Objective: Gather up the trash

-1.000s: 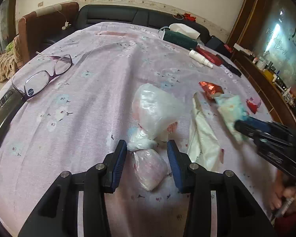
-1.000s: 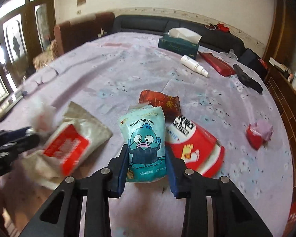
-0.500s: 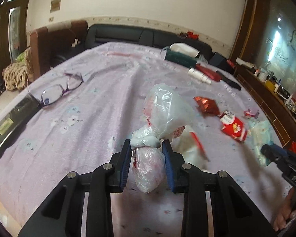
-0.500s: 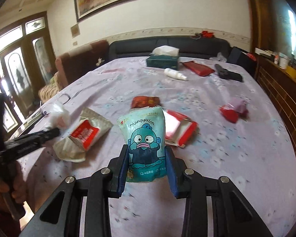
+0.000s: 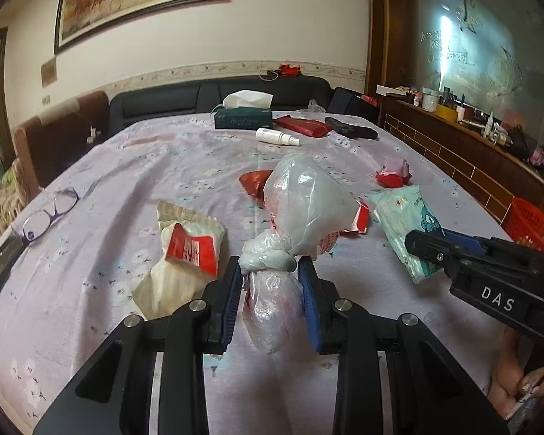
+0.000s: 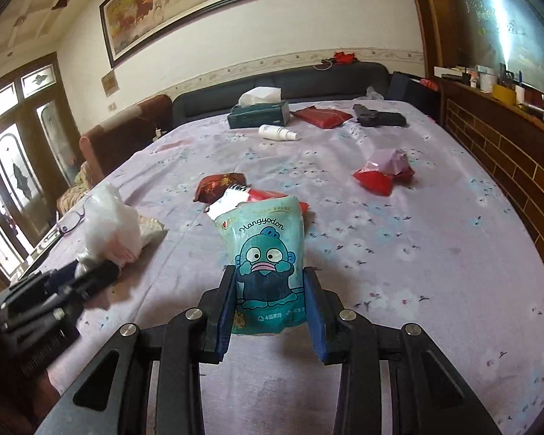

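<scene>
My left gripper (image 5: pixel 270 272) is shut on a knotted clear plastic bag (image 5: pixel 304 206) and holds it above the table. My right gripper (image 6: pixel 268 279) is shut on a teal Hangyodon cartoon pouch (image 6: pixel 263 250), also lifted; the pouch shows in the left wrist view (image 5: pixel 406 224). On the lilac tablecloth lie a cream and red wrapper (image 5: pixel 185 253), a dark red foil wrapper (image 6: pixel 219 186), a red and white snack packet (image 6: pixel 250 195) and a crumpled red and pink wrapper (image 6: pixel 382 168). The bag also shows in the right wrist view (image 6: pixel 108 228).
A green tissue box (image 5: pixel 243 117), a white spray bottle (image 5: pixel 275 136), a red pouch (image 5: pixel 303 125) and a black case (image 5: pixel 351 130) sit at the table's far end. Glasses (image 5: pixel 49 210) lie near the left edge. A red basket (image 5: pixel 526 223) stands off the right side.
The left gripper closed on the plastic bag and lifted it off the table. The right gripper, still holding the teal pouch, rose as well. Both views tilted up toward the wall.
</scene>
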`<move>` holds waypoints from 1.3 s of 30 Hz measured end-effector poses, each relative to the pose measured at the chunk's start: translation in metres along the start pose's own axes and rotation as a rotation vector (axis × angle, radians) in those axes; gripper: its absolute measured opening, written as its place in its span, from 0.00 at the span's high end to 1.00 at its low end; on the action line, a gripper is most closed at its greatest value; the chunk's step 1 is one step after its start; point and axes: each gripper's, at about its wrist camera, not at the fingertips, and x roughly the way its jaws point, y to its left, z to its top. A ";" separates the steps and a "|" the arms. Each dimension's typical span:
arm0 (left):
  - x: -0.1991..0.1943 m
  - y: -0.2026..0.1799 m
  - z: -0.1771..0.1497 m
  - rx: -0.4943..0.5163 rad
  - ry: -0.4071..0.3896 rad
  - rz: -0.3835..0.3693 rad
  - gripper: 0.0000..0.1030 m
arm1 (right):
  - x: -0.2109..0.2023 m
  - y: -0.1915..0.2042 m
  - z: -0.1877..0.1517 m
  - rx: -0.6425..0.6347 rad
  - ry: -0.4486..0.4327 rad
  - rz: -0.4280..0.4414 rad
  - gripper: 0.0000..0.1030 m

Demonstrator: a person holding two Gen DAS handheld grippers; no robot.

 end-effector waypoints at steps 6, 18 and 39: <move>0.002 -0.013 -0.003 0.045 -0.031 0.019 0.71 | -0.001 -0.008 -0.001 0.040 -0.004 0.021 0.63; 0.002 -0.013 -0.005 0.044 -0.021 0.017 0.71 | -0.006 -0.009 -0.001 0.042 -0.038 0.036 0.63; 0.002 -0.012 -0.005 0.036 -0.012 0.004 0.71 | -0.007 -0.012 -0.001 0.055 -0.046 0.036 0.63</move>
